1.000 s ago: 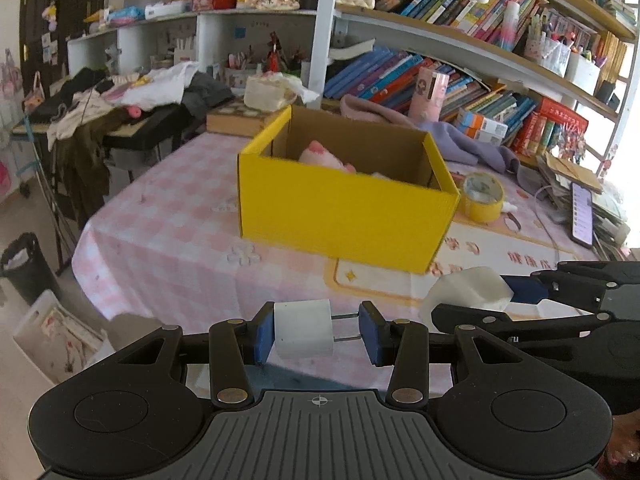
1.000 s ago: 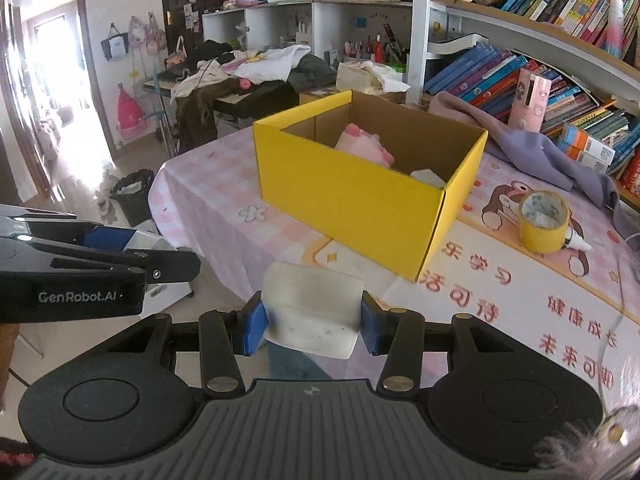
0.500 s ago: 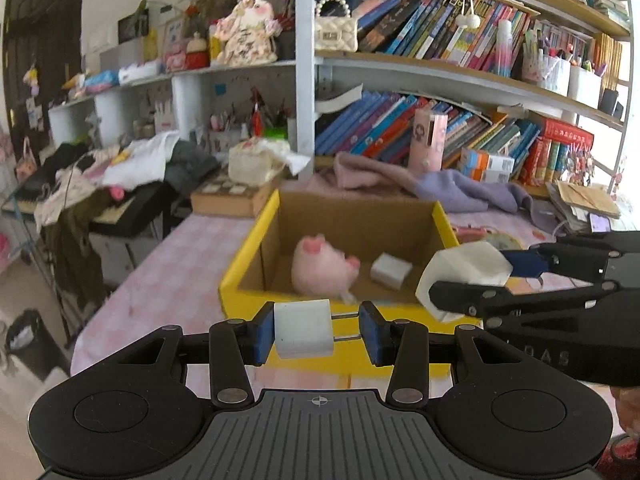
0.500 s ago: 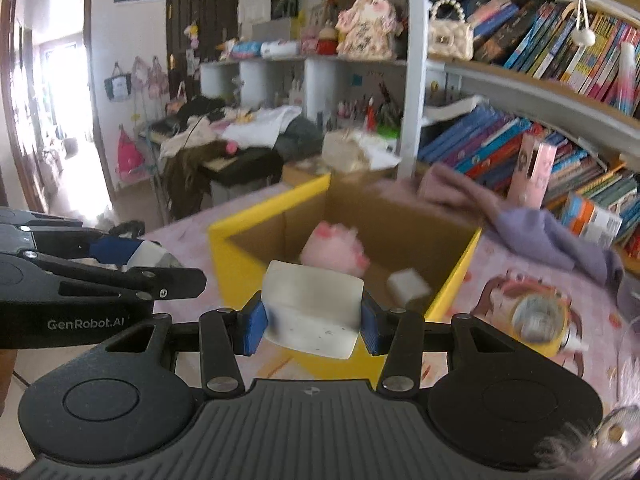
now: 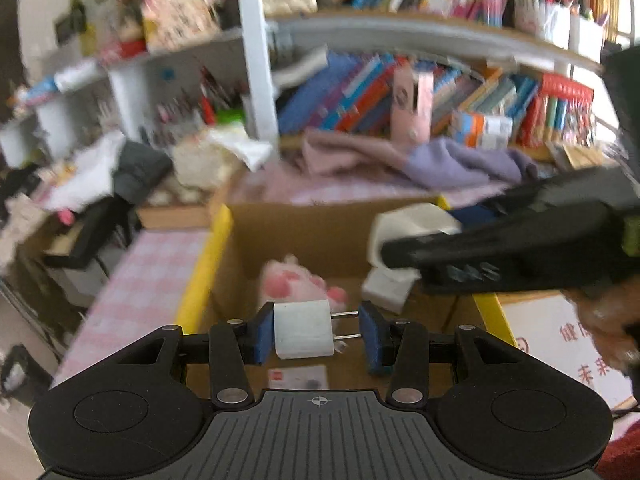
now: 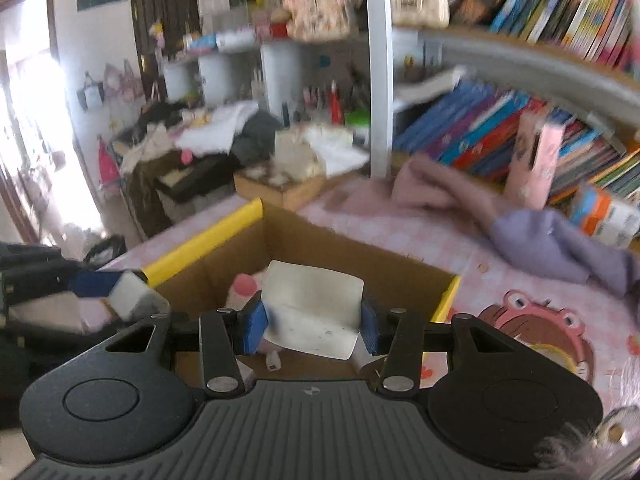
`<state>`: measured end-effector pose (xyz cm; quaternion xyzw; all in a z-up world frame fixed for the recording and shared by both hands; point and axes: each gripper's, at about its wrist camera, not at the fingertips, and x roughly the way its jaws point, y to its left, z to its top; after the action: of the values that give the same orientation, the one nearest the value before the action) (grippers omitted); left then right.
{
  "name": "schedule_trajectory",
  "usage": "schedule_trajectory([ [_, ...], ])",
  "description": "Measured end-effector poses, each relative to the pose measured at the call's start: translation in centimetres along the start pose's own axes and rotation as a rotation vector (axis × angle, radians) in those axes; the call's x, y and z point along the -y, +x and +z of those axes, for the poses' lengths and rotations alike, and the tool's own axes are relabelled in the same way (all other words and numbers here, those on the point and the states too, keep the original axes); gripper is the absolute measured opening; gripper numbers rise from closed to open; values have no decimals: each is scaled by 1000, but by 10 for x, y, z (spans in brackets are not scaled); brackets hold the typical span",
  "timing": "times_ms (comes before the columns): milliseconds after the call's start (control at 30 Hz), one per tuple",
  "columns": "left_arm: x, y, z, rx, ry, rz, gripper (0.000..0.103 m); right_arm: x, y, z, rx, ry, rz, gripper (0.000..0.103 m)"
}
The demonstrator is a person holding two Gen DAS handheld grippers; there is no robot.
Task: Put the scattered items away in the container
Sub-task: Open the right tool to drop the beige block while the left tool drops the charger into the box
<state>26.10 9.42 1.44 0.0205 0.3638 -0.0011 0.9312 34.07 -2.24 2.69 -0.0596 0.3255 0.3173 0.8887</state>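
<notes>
My left gripper is shut on a white plug adapter, its two prongs pressing the right pad. It hangs over the open yellow cardboard box. My right gripper is shut on a white curved case, also above the box. In the left wrist view the right gripper comes in from the right over the box with its case. Inside the box lie a pink plush toy and a small white block.
A pink checked tablecloth covers the table. Behind the box lie a purple cloth, a wooden box and shelves of books. A cartoon mat lies right of the box. A person's hand holds the right gripper.
Both grippers have moved forward from the table's near edge to above the box, each keeping hold of its item. The box interior now fills the lower middle of both views.
</notes>
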Motion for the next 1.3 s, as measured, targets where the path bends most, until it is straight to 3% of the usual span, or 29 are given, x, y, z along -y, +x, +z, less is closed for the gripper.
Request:
schedule_trajectory([
  [267, -9, 53, 9, -151, -117, -107, 42, 24, 74, 24, -164, 16, 51, 45],
  [533, 1, 79, 11, -243, -109, -111, 42, 27, 111, 30, -264, 0, 90, 45],
  [767, 4, 94, 12, -291, -137, -108, 42, 29, 124, 30, -301, -6, 113, 47],
  [1000, 2, 89, 14, -275, -131, -93, 44, 34, 120, 32, -258, 23, 133, 60],
  [1300, 0, 55, 13, -179, -122, -74, 50, 25, 87, 32, -177, 26, 124, 65],
])
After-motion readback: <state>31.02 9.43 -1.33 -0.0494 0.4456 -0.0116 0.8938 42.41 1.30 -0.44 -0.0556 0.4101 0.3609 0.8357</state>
